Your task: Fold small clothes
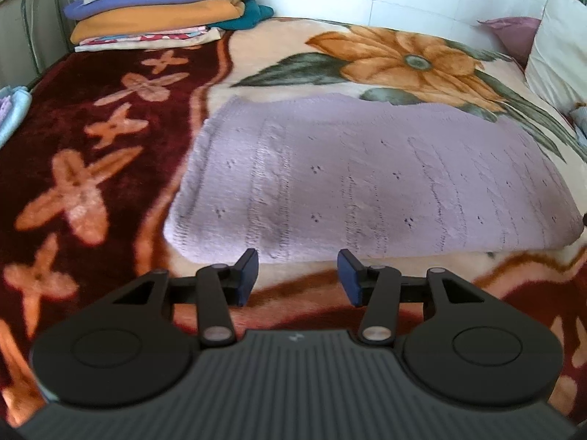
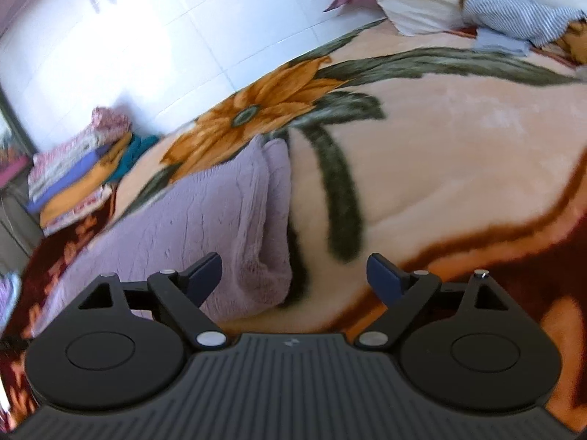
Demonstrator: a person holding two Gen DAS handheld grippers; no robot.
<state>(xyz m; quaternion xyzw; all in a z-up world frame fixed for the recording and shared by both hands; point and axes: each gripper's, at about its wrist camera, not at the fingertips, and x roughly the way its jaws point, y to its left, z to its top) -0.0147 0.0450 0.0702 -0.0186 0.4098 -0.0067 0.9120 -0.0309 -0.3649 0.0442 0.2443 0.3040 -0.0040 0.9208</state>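
One folded lilac knit (image 1: 367,176) on the bed, one stack of folded clothes (image 1: 161,7) at the far corner, two pillows (image 1: 554,47), two hand-held grippers: left (image 1: 297,278), right (image 2: 293,278).

Folded lilac knit (image 1: 367,176): right corner cut off beyond the fingers. Striped cloth (image 2: 513,18), far past the fingers: blurred, shape indistinct.

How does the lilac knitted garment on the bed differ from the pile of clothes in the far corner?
The lilac knitted garment is a single folded piece; the pile of clothes is many pieces stacked up. The garment is one pale colour, while the pile mixes orange, blue-violet, teal and pink prints. The garment lies near both open grippers, in the middle of the floral blanket; the pile sits at the far end by the wall. Both are folded and rest on the same blanket.
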